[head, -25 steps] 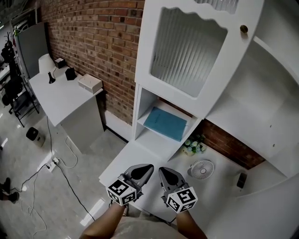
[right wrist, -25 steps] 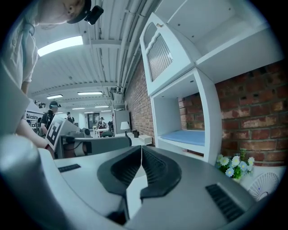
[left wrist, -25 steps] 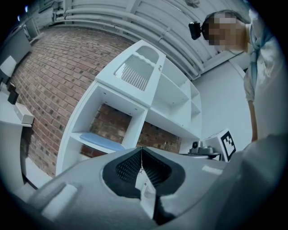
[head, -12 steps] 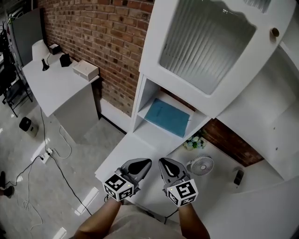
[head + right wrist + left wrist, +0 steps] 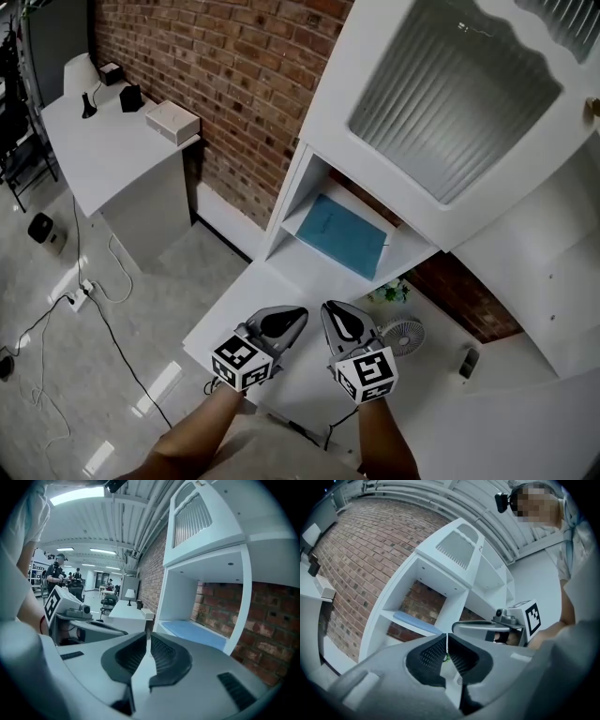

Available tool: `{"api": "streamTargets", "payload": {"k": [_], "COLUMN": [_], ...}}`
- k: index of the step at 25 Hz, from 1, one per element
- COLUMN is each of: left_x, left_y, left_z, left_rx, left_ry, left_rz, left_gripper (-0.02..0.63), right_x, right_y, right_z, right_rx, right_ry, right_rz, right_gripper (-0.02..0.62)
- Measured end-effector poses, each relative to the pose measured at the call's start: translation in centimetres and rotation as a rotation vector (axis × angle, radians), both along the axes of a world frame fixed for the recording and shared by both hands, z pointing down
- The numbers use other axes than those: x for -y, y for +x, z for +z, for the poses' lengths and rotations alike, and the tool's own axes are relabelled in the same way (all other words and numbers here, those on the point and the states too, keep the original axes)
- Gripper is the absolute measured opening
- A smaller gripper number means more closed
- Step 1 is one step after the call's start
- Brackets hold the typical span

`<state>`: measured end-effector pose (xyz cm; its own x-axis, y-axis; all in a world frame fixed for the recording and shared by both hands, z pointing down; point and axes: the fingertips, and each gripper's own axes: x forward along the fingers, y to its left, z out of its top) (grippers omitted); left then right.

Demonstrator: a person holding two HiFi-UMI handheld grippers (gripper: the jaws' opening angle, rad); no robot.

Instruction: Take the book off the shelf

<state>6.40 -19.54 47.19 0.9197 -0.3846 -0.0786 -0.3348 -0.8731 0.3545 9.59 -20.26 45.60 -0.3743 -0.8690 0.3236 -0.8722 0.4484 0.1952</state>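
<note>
A blue book (image 5: 341, 234) lies flat on the lower shelf of the white cabinet (image 5: 309, 173); it also shows as a blue slab (image 5: 417, 621) in the left gripper view and as a flat blue book (image 5: 193, 633) in the right gripper view. My left gripper (image 5: 296, 323) and right gripper (image 5: 330, 317) hover side by side over the white desk top (image 5: 234, 314), well short of the shelf. Both are shut with nothing between the jaws: the left gripper (image 5: 446, 639) and the right gripper (image 5: 148, 638) show tips together.
A small fan (image 5: 403, 334) and a little potted plant (image 5: 390, 292) stand on the desk right of the grippers. A dark object (image 5: 465, 361) lies further right. A white side table (image 5: 98, 141) with a box stands left by the brick wall (image 5: 225, 84). Cables cross the floor.
The view has shifted: the cabinet and book sit slightly higher and more to the right in frame. Both grippers stay shut and side by side, edged a little toward the shelf.
</note>
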Motion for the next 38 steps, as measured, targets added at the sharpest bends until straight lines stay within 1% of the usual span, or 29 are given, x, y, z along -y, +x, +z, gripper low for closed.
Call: {"api": "streamTargets", "payload": {"k": [3, 6, 12, 17, 25, 28, 34, 38], "left_x": [1.2, 2.0, 2.8, 3.2, 4.2, 4.4, 4.3, 4.5], "left_y": [0.2, 0.3, 0.3, 0.3, 0.2, 0.2, 0.5, 0.8], "left_z": [0.1, 0.3, 1.3, 2.1, 2.4, 2.4, 2.9, 3.1], "left_rx": [-0.008, -0.016, -0.023, -0.023, -0.035, -0.041, -0.044, -0.039], "left_ry": [-0.007, -0.016, -0.046, -0.066, -0.074, -0.078, -0.092, -0.091], "left_rz": [-0.005, -0.009, -0.007, -0.001, 0.002, 0.003, 0.021, 0.029], "left_gripper": [0.009, 0.009, 0.01, 0.011, 0.01, 0.01, 0.01, 0.01], "right_x": [0.7, 1.7, 4.1, 5.7, 7.3, 7.9, 9.3, 10.2], "right_y": [-0.1, -0.1, 0.0, 0.0, -0.5, -0.4, 0.1, 0.3], "right_z": [0.4, 0.8, 0.1, 0.5, 1.0, 1.3, 2.6, 3.3], "right_rx": [-0.051, -0.114, -0.225, -0.321, -0.383, -0.454, -0.646, -0.706], "right_ry": [-0.007, -0.012, 0.008, 0.001, -0.008, -0.011, -0.034, -0.05], "right_rz": [-0.004, -0.016, -0.012, -0.03, -0.031, -0.03, -0.056, -0.08], "right_gripper": [0.035, 0.093, 0.106, 0.136, 0.155, 0.158, 0.16, 0.16]}}
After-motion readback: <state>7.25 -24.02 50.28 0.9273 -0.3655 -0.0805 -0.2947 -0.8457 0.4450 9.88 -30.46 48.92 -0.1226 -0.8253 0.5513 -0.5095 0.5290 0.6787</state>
